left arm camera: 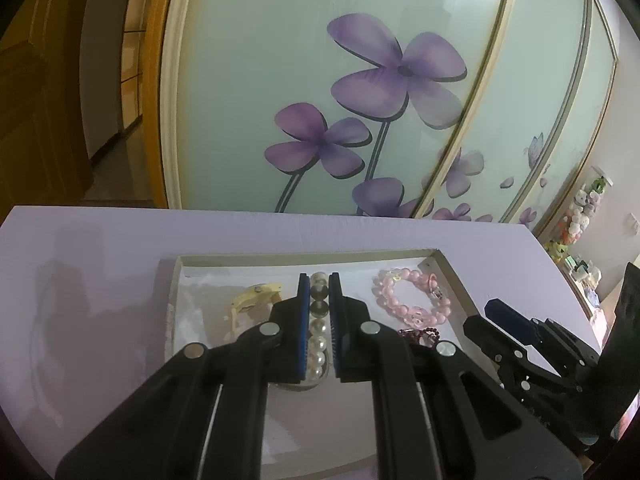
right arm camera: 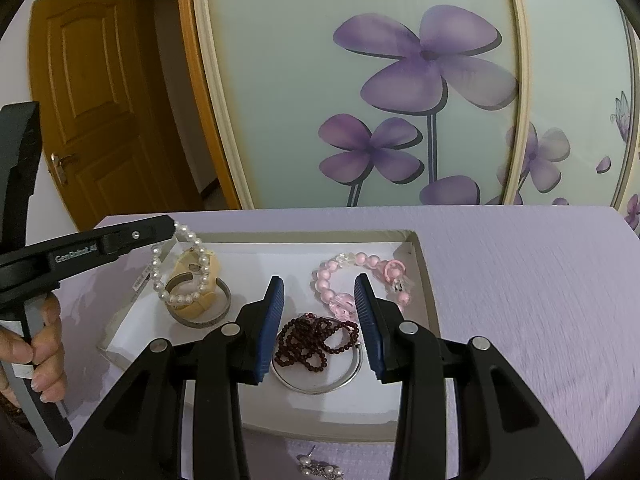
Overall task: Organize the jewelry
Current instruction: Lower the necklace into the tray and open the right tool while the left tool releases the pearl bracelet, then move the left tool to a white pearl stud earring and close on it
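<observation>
Right wrist view: the right hand-held gripper (right arm camera: 320,308) stands part open, empty, over a dark red bead strand (right arm camera: 316,340) and silver bangle (right arm camera: 320,384) in the white tray (right arm camera: 424,280); a pink bracelet (right arm camera: 352,276) lies just beyond. To its left, the left hand-held gripper (left arm camera: 319,312) pinches a pearl bracelet (right arm camera: 180,276) above a grey cuff (right arm camera: 200,316).

The left hand-held gripper (right arm camera: 170,226) is matte black, its arm lettered "GenRobot.AI" in white beside a small silver screw. The right hand-held gripper (right arm camera: 320,320) has black linkage arms with round silver pivot pins, and ribbed blue pads (right arm camera: 272,320) line its fingers.
</observation>
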`<state>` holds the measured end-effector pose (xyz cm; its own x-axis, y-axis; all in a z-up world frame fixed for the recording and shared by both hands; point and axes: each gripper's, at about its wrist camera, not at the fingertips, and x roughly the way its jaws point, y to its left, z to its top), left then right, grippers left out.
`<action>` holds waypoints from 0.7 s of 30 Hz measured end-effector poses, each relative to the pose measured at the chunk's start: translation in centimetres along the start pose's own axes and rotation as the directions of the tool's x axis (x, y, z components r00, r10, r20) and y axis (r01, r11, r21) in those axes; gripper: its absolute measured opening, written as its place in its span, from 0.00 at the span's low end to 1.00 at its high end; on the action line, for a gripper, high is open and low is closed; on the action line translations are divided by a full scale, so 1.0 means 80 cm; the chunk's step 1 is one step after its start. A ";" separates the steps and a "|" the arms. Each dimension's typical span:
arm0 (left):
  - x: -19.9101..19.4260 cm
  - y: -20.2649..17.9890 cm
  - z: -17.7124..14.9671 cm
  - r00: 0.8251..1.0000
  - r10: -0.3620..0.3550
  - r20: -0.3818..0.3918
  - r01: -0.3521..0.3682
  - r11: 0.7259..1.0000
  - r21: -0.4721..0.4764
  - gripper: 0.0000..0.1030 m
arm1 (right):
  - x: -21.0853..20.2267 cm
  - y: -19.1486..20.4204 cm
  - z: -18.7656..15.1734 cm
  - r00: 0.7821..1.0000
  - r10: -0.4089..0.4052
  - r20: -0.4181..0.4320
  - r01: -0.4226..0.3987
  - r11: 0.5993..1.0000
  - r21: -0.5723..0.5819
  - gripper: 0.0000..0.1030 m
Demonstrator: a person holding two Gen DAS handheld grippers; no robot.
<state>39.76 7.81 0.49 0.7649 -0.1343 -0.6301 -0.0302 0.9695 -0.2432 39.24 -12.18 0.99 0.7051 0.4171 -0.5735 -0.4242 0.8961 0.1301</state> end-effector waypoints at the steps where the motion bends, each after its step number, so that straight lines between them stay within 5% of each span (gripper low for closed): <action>1: 0.003 -0.003 0.003 1.000 -0.001 -0.004 0.001 1.000 0.001 0.10 | 0.000 0.000 0.000 1.000 0.000 0.000 0.000 1.000 -0.001 0.38; 5: -0.002 0.001 0.003 1.000 -0.001 0.007 0.001 1.000 -0.010 0.35 | -0.001 -0.002 -0.001 1.000 -0.002 -0.001 0.002 1.000 -0.005 0.38; 11: -0.024 0.018 0.000 0.999 0.027 0.029 -0.025 0.999 -0.035 0.45 | -0.011 0.000 -0.002 1.000 -0.008 0.003 0.008 1.000 -0.010 0.39; 21: -0.082 0.022 -0.047 0.999 0.037 0.036 -0.037 0.999 -0.005 0.47 | -0.070 0.001 -0.027 1.000 -0.017 0.023 0.017 0.999 -0.037 0.44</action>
<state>32.25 9.61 1.44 0.7860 -0.0907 -0.6115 -0.0616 0.9728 -0.2234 34.02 -14.80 2.44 0.7247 0.4054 -0.5571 -0.4325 0.8971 0.0903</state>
